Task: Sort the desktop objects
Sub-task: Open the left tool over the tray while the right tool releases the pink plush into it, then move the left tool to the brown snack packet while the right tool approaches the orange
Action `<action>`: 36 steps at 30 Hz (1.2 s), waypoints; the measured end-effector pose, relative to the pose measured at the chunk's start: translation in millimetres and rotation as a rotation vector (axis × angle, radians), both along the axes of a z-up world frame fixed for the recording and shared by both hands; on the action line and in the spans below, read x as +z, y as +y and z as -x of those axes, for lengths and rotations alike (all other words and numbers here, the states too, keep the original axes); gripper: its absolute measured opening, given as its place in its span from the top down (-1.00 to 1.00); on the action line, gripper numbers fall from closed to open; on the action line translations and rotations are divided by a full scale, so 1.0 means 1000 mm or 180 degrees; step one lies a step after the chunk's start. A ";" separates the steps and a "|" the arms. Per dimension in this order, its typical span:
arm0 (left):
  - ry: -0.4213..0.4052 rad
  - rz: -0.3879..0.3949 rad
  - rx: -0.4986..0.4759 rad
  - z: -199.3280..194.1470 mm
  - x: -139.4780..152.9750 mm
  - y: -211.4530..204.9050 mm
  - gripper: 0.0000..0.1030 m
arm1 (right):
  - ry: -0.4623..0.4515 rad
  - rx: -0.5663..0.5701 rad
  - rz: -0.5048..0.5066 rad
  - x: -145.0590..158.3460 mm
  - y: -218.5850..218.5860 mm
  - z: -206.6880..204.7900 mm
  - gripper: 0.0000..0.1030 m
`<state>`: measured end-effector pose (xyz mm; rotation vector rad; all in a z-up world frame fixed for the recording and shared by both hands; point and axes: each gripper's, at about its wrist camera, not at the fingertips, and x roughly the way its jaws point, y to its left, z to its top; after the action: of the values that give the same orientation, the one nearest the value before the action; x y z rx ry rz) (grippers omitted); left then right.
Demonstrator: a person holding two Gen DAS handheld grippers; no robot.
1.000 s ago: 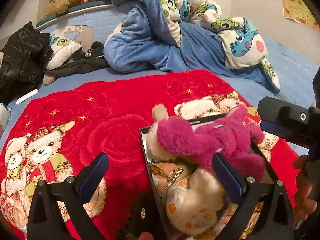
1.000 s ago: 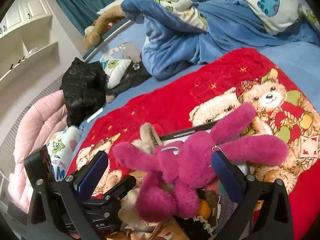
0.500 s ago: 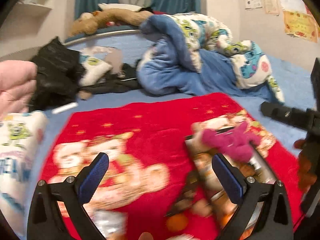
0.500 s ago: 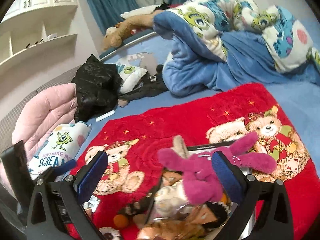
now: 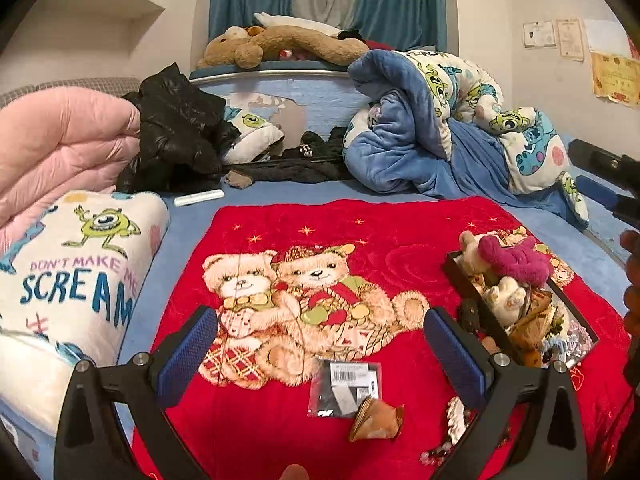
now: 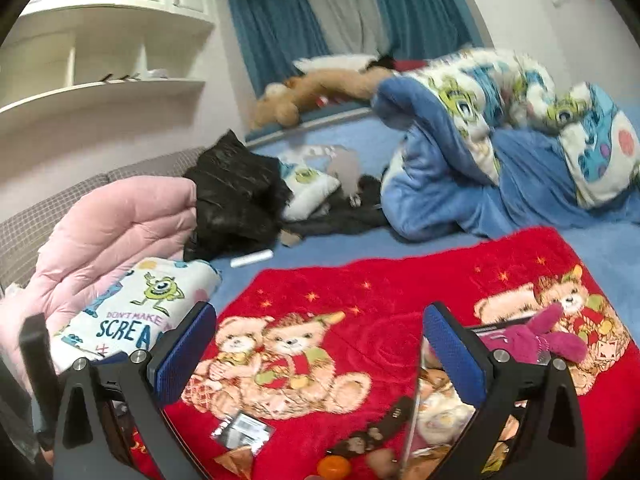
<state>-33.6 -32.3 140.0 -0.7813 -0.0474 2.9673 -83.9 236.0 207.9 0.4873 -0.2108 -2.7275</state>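
A black box point(image 5: 454, 270) stuffed with small toys sits on the right of the red teddy-bear blanket point(image 5: 280, 440). A magenta plush point(image 5: 514, 262) lies across its top. In front of the box lie a clear barcode packet point(image 5: 345, 388), a crumpled brown piece point(image 5: 376, 420) and some beads. My left gripper point(image 5: 320, 344) hangs open above the blanket, nothing between its fingers. In the right wrist view the right gripper point(image 6: 320, 344) is open too, left of the box point(image 6: 496, 325) and the magenta plush point(image 6: 536, 340). The packet point(image 6: 244, 432) and an orange ball point(image 6: 334, 468) lie below it.
A folded pink quilt point(image 5: 60, 140) and a Monsters pillow point(image 5: 72, 280) lie to the left. A black jacket point(image 5: 176, 136) and a bunched blue blanket point(image 5: 420, 140) fill the back. The right gripper's body point(image 5: 600, 184) and a hand stand at the right edge.
Both grippers have pulled back and up from the box, so it now looks small and far. The magenta plush stays on top. Loose items on the blanket have come into view.
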 end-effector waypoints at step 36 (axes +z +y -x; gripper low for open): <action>-0.0845 0.0128 -0.0207 0.026 -0.128 0.049 -1.00 | -0.1165 0.0253 -0.0029 -0.170 -0.046 0.003 -0.78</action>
<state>-59.7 16.8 11.6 -1.1534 0.0229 2.7920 -87.4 190.1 37.5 0.9747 -0.2653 -2.5435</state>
